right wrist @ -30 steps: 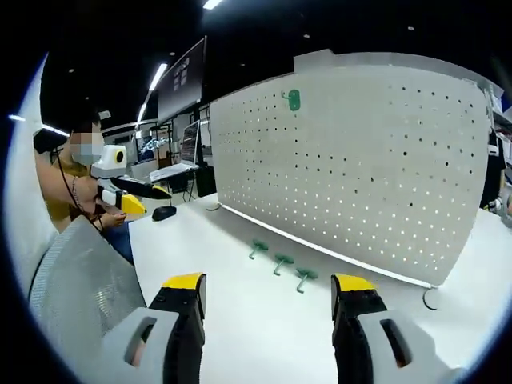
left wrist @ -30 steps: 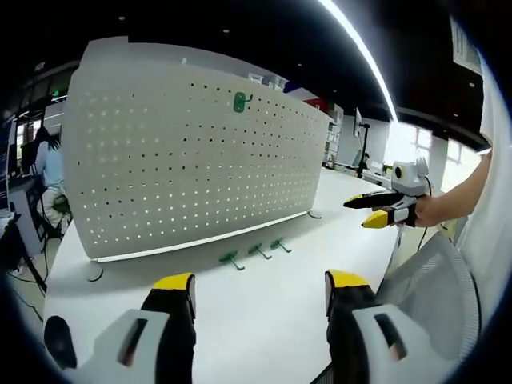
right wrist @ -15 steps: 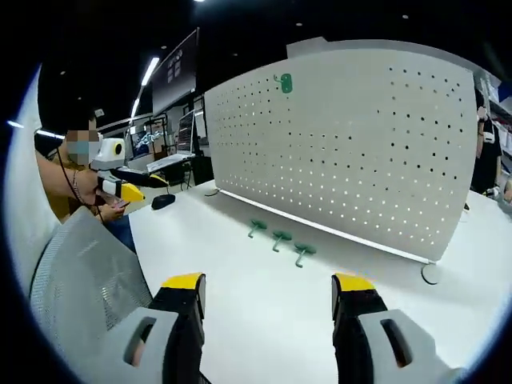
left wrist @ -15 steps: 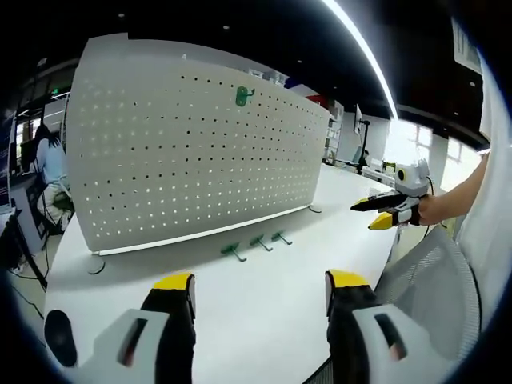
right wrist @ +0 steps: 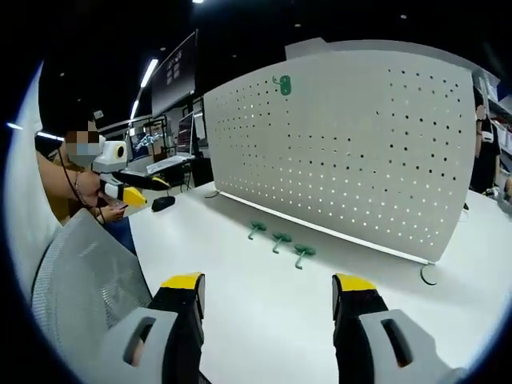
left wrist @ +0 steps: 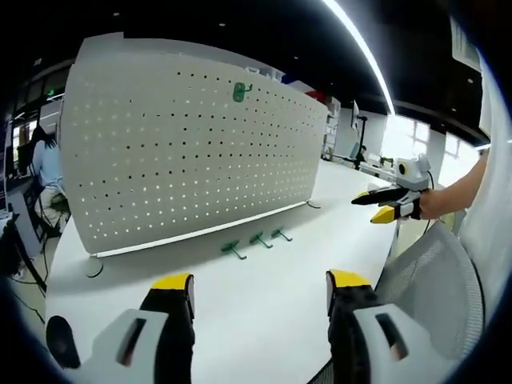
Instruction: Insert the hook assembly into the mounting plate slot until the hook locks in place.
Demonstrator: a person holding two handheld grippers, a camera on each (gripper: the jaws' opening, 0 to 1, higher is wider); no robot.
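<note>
Both the left gripper (left wrist: 260, 292) and right gripper (right wrist: 270, 292) gape empty; the 3 green hooks (right wrist: 279, 241) on the white table (right wrist: 264, 320) look light, rigid, best pinched by the shank for the pegboard (right wrist: 352, 144).

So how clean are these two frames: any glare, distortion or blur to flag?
Left gripper view: the ceiling light strip blows out to white, and fisheye bows the pegboard edges. Right gripper view: the pegboard is evenly lit and its holes sharp; the green hooks on the table stay crisp.

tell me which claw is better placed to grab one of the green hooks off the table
No clear favourite. Both claws, left and right, are open, empty, and hang back from the three green hooks lying before the pegboard. The hooks sit centred ahead of each.
</note>
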